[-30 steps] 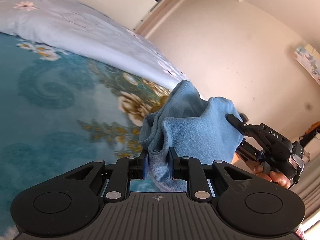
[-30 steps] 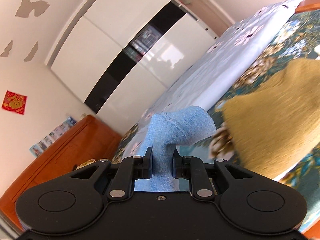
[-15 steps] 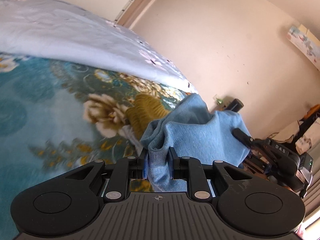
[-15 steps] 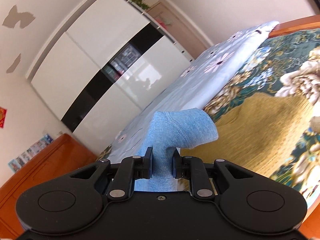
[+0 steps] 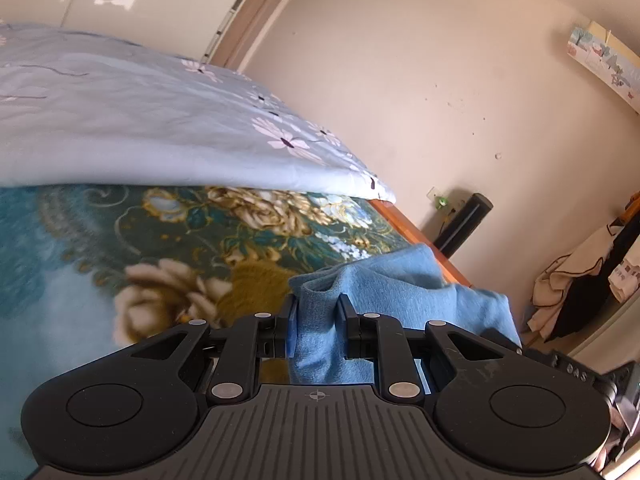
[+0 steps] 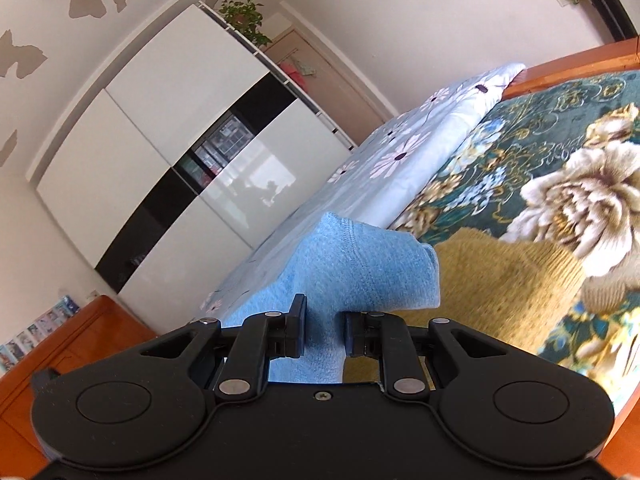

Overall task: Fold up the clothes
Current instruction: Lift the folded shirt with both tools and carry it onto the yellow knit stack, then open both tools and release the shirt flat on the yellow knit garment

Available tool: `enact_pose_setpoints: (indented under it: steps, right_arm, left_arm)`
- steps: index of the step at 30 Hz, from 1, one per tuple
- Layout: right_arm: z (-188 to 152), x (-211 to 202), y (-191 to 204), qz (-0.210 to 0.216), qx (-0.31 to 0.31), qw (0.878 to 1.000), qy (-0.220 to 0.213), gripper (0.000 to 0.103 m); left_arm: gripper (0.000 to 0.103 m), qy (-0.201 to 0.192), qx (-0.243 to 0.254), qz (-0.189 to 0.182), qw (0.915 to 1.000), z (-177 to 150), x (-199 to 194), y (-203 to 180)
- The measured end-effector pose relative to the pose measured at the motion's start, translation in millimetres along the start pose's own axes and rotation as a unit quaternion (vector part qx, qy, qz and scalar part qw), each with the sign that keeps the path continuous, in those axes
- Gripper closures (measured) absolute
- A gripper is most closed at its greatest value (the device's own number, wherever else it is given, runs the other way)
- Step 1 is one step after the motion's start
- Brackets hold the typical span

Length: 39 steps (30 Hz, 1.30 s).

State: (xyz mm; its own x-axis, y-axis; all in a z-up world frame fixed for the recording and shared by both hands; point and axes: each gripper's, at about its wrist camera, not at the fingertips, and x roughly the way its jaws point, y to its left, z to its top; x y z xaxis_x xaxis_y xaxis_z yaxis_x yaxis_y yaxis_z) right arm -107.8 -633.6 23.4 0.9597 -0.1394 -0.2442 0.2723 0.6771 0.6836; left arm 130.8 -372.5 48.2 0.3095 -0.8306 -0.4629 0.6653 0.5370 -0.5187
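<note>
Two grippers pinch one blue cloth (image 5: 400, 292): the left gripper (image 5: 317, 320) has its fingers pressed on a bunched edge, and the right gripper (image 6: 323, 326) has its fingers pressed on another part of the same blue cloth (image 6: 352, 264). It hangs up above the flowery bed blanket (image 5: 248, 216), not lying on it, and its long side runs from the left gripper across to the right one, out toward the wooden edge of the bed. A mustard yellow garment (image 6: 500, 280) lies flat on the blanket just under the cloth, and a pale blue quilt (image 5: 132, 124) sits on the far side of the blanket
</note>
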Motion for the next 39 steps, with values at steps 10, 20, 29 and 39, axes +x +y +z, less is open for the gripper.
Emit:
enact_pose_setpoints:
  steps: [10,20,29,39]
  right_arm:
    - [11,6,-33,-0.04,0.011,0.999,-0.013,0.082]
    - [10,37,-67,-0.07,0.02,0.997,0.005,0.082]
    - [-2,48,-79,-0.081,0.033,0.996,0.019,0.078]
    - [16,4,-66,-0.09,0.001,0.996,-0.02,0.065]
  left_arm:
    - [0.086,0.031,0.019,0.015,0.9992,6,62,-15]
    - [0.085,0.039,0.009,0.037,0.9985,-5,88,1]
    - [0.076,0.053,-0.005,0.046,0.9975,-16,89,20]
    - [0.078,0.004,-0.007,0.029,0.9995,-6,42,9]
